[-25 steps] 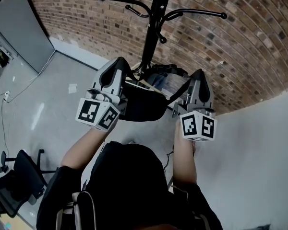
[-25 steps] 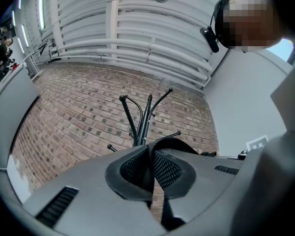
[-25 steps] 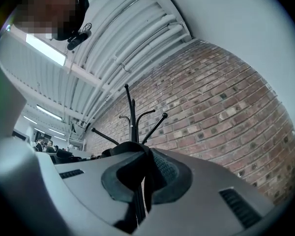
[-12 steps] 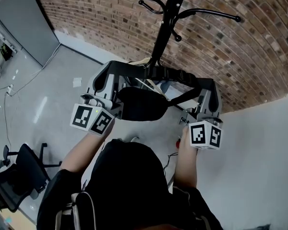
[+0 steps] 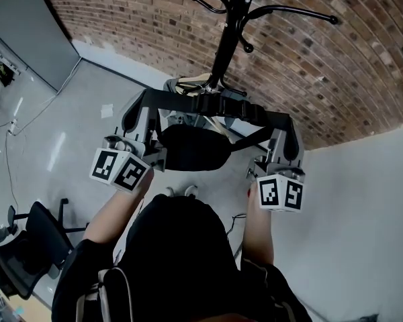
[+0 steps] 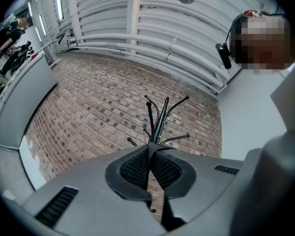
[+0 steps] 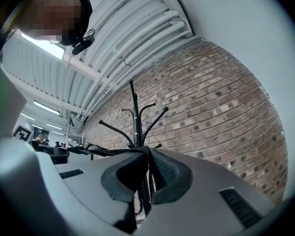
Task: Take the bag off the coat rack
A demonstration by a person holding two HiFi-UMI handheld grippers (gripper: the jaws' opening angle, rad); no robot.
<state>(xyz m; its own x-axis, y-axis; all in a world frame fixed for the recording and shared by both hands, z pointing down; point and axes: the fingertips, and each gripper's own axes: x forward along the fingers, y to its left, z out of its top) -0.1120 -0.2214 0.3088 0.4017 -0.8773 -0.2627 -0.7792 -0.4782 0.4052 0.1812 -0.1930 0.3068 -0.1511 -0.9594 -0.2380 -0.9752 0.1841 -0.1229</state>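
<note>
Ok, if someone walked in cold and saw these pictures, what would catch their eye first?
First, the black strap stretched taut between the left gripper and the right gripper, both shut on it, with the black bag hanging below it in the middle of the head view. Behind it, the black coat rack stands against a brick wall.

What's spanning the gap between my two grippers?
The black strap of the bag, clamped taut from left gripper to right gripper; the head view shows it.
</note>
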